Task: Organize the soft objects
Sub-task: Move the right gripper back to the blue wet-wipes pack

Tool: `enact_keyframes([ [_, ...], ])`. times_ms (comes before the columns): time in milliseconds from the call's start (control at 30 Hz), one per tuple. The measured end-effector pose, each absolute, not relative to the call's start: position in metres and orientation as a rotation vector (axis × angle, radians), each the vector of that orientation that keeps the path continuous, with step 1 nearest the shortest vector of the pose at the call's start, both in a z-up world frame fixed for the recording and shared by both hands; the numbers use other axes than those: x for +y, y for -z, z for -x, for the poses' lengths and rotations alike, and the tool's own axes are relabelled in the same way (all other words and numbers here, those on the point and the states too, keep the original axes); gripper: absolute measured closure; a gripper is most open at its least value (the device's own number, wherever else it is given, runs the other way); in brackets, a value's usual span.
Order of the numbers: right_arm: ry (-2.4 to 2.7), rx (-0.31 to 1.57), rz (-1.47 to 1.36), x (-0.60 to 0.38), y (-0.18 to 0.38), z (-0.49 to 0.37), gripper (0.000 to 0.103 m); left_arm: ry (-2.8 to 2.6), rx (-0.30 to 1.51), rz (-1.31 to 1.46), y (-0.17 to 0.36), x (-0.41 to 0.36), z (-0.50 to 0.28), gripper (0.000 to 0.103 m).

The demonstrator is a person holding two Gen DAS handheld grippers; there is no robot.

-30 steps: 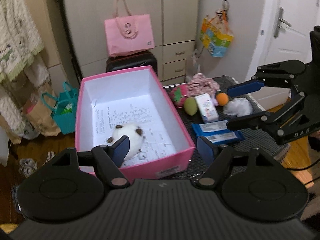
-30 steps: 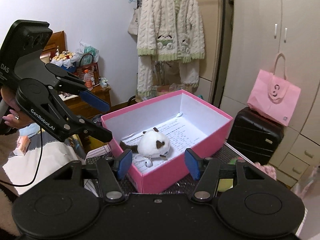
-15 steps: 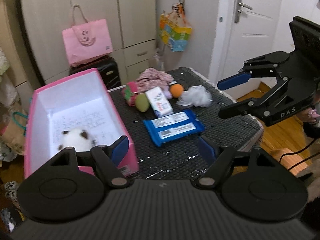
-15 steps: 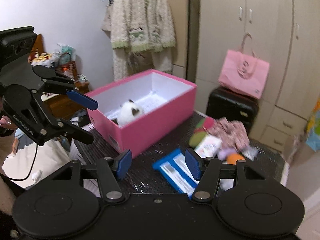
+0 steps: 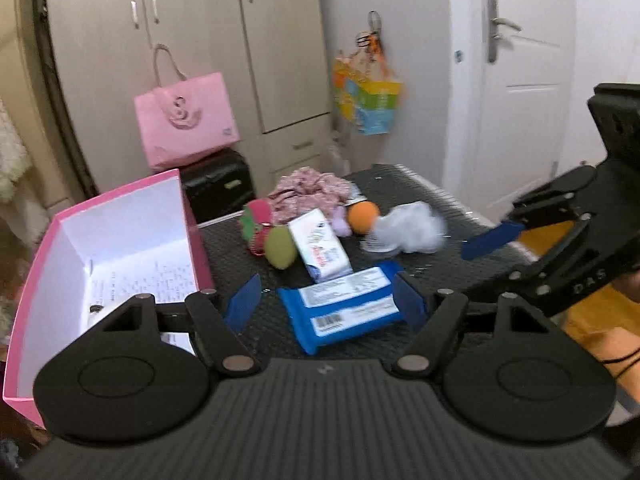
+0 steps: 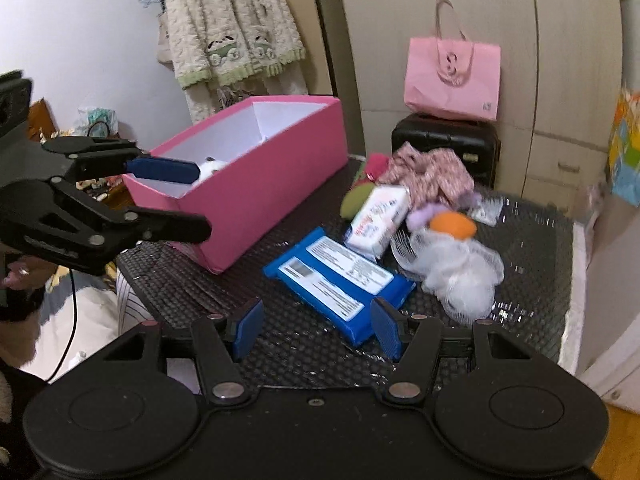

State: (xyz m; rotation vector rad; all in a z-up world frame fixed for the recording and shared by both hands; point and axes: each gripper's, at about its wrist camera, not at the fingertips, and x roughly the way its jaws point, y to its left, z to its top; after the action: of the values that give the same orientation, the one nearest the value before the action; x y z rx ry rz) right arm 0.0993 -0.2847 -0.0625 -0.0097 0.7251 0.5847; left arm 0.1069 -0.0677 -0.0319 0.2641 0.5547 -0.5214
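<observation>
A pink box (image 5: pixel 120 216) (image 6: pixel 256 176) stands on the left of the black mesh table (image 5: pixel 420 188); a white plush toy (image 6: pixel 210 165) lies inside it. On the table lie a blue wipes pack (image 5: pixel 344 308) (image 6: pixel 340 276), a white tissue pack (image 5: pixel 320 246) (image 6: pixel 380 220), a green sponge (image 5: pixel 280 246), a red and green toy (image 5: pixel 256 220), an orange ball (image 5: pixel 362 218) (image 6: pixel 452 224), a white mesh pouf (image 5: pixel 412 228) (image 6: pixel 456 272) and pink floral cloth (image 5: pixel 308 192) (image 6: pixel 428 172). My left gripper (image 5: pixel 328 306) is open above the blue pack. My right gripper (image 6: pixel 316 330) is open just before the blue pack.
A black suitcase (image 5: pixel 218 188) with a pink bag (image 5: pixel 186 120) on it stands behind the table by the wardrobe. A colourful bag (image 5: pixel 366 100) hangs on the wall. A white door (image 5: pixel 520 80) is at the right. A knitted cardigan (image 6: pixel 232 32) hangs at the left.
Both grippers have swung to the right, away from the pink box and toward the loose items on the table. Both stay open and empty.
</observation>
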Motion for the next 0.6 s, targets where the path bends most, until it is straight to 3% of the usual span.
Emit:
enact_keyframes([
  [233,-0.579,0.734,-0.015,-0.293,0.101,-0.123,0.039,0.526,0.651,-0.22,0.061,-0.091,-0.131,0.034],
  [467,-0.46,0.632,0.185,-0.27,0.123,-0.126,0.039,0.453,0.728,-0.092,0.089,-0.103,-0.161,0.034],
  [600,-0.541,0.643,0.159,-0.268,0.125,-0.13,0.033,0.369,0.725,-0.079,0.099,-0.103,-0.182,0.034],
])
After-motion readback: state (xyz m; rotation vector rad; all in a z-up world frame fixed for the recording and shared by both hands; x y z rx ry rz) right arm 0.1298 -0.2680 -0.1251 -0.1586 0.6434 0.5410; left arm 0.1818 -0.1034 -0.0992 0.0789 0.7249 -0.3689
